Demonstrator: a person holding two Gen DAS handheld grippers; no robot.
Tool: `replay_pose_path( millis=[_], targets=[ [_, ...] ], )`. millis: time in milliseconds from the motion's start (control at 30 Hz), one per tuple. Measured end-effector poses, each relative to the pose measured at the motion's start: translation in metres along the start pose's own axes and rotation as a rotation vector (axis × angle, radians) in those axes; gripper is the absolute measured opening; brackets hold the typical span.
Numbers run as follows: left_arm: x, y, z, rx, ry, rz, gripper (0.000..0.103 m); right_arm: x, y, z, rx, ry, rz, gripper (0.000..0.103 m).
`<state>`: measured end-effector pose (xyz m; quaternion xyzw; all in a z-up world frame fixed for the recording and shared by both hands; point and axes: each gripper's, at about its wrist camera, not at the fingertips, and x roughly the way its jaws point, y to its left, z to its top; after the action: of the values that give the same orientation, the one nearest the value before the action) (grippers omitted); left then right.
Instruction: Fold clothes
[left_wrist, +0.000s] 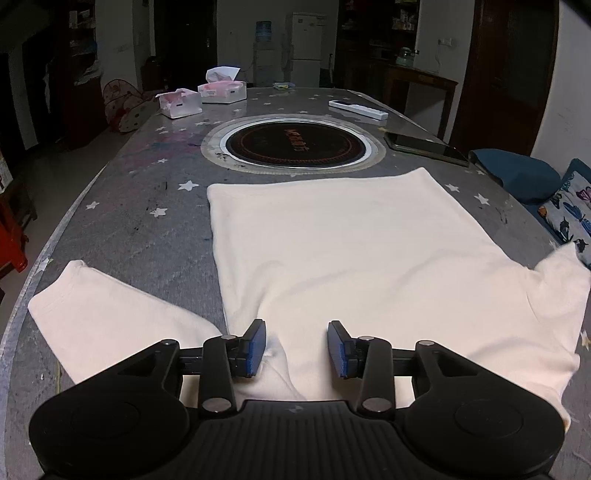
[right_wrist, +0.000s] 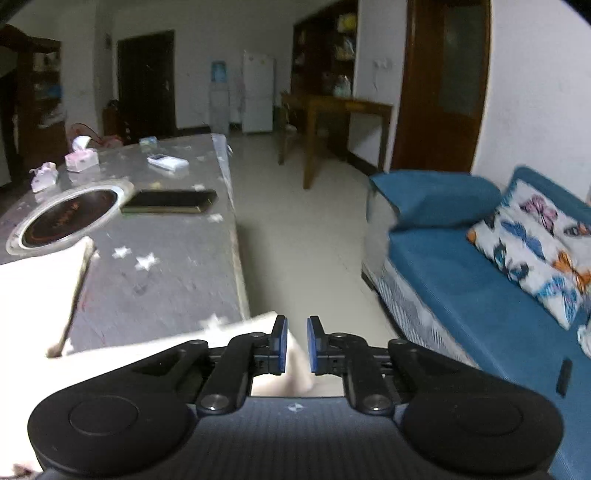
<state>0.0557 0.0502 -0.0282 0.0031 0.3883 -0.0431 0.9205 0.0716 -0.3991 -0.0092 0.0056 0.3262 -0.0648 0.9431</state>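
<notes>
Nearest the lens, the left claw (left_wrist: 296, 347) is held released above the shoulder of a cream T-shirt (left_wrist: 332, 251), while the right claw (right_wrist: 297, 343) is nearly clenched with a sleeve end apparently between its pads, though a firm grip cannot be confirmed. The shirt is spread flat on the grey starred counter (left_wrist: 122, 229); it is judged light, limp and non-slippery, best taken at shoulders or hem. Beyond, an inset hob (left_wrist: 297, 144) and tissue boxes (left_wrist: 221, 90) are seen in a dim room.
</notes>
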Motion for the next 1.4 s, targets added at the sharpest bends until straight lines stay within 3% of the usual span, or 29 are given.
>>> replay_pose_path(
  millis=[67,200,300,400,633,867,1033,1200,1400],
  targets=[
    [-0.003,0.0,-0.003,0.0,-0.001,0.0,0.041,-0.003,0.0,-0.002,0.001,0.001,0.018,0.012],
    [-0.007,0.0,-0.007,-0.007,-0.002,0.002,0.041,-0.005,0.02,-0.005,-0.035,0.016,0.154,0.027],
    [-0.01,-0.001,-0.01,-0.01,-0.002,0.004,0.042,0.005,0.034,-0.01,-0.042,0.058,0.231,0.028],
    [-0.016,0.0,-0.011,-0.009,-0.003,0.006,0.042,0.017,0.051,-0.016,-0.058,0.123,0.253,0.028],
    [-0.033,-0.009,-0.012,0.0,-0.029,-0.027,0.043,-0.022,0.072,-0.014,-0.183,0.078,0.35,0.028],
    [-0.052,-0.037,-0.028,0.078,-0.045,-0.122,0.043,-0.068,0.131,-0.023,-0.352,0.079,0.597,0.028],
    [-0.058,-0.036,-0.031,0.077,-0.063,-0.12,0.043,-0.093,0.17,-0.04,-0.508,0.112,0.762,0.028],
    [-0.06,-0.021,-0.028,0.017,-0.076,-0.098,0.043,-0.105,0.202,-0.06,-0.668,0.118,0.807,0.028],
    [-0.06,-0.002,-0.032,-0.051,-0.075,-0.068,0.043,-0.105,0.227,-0.079,-0.786,0.082,0.779,0.026]
  ],
)
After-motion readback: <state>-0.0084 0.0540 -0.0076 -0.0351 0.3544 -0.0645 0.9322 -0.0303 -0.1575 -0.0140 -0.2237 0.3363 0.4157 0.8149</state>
